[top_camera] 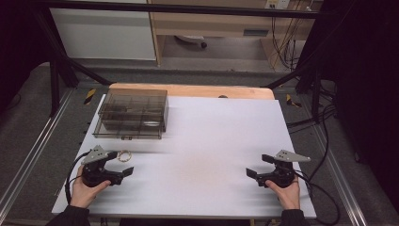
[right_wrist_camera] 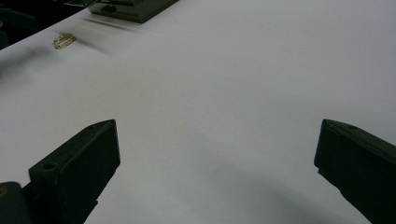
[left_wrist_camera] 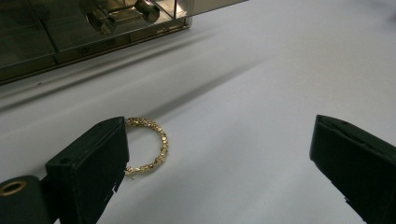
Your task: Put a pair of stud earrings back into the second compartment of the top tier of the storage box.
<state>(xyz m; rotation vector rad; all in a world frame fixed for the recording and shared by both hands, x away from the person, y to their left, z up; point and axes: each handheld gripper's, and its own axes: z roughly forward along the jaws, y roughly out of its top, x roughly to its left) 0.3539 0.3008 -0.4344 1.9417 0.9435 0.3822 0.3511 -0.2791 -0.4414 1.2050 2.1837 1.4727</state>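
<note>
At the near left of the white table (top_camera: 202,132), the left gripper (top_camera: 121,163) rests in the person's hand with its 2 jaws spread wide, holding nothing. The gold bracelet (left_wrist_camera: 152,147) lies flat on the table just beside that gripper's far jaw; in the left gripper view the jaw covers part of the loop, so contact cannot be told. Likely placement reason: bracelet sits loose in front of the smoked clear drawer box (top_camera: 134,114), which stands at the far left, well clear of the bracelet, knobs facing near. Looks like a pick-up is being lined up, jaws pre-opened for it.

Right gripper (top_camera: 259,166) sits at near right, jaws also wide, nothing between them, well apart from everything, probably parked.

Room: broad bare surface between the 2 grippers and to the right of the box. Left table edge is near the left gripper, so little margin there. Thin flat loop, so a grasp may need a low jaw angle.
</note>
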